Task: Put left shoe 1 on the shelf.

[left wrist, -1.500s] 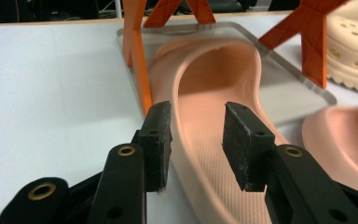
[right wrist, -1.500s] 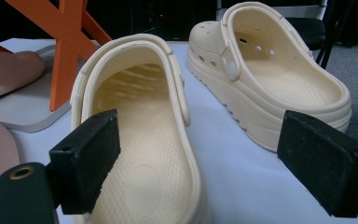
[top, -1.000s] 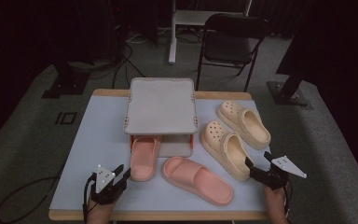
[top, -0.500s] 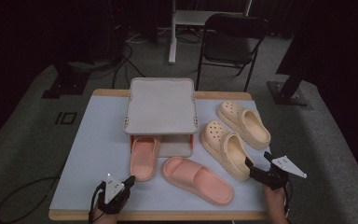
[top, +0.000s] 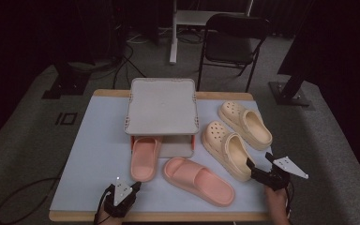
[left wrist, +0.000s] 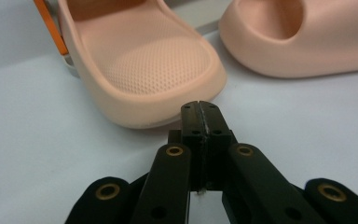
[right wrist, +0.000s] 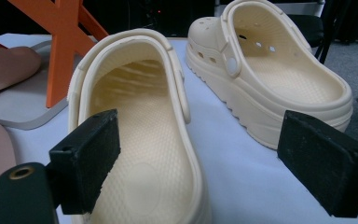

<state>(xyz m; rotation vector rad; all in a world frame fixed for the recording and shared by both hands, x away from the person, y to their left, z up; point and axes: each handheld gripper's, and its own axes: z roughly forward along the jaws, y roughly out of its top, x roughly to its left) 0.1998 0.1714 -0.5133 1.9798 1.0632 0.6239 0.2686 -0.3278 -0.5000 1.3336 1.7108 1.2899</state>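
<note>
Pink slide sandal [left wrist: 144, 60] half under a grey shelf [top: 161, 105] on the table [top: 89, 154], heel just ahead of the left gripper [left wrist: 199, 108], jaws clenched, nothing between. Right gripper [right wrist: 200, 163] spread wide, released, at the heel of a cream clog [right wrist: 140, 140], not touching. Second clog [right wrist: 279, 70] beside.

Dark studio: cables [top: 131, 56], stands [top: 290, 89], folding chair [top: 232, 37].
</note>
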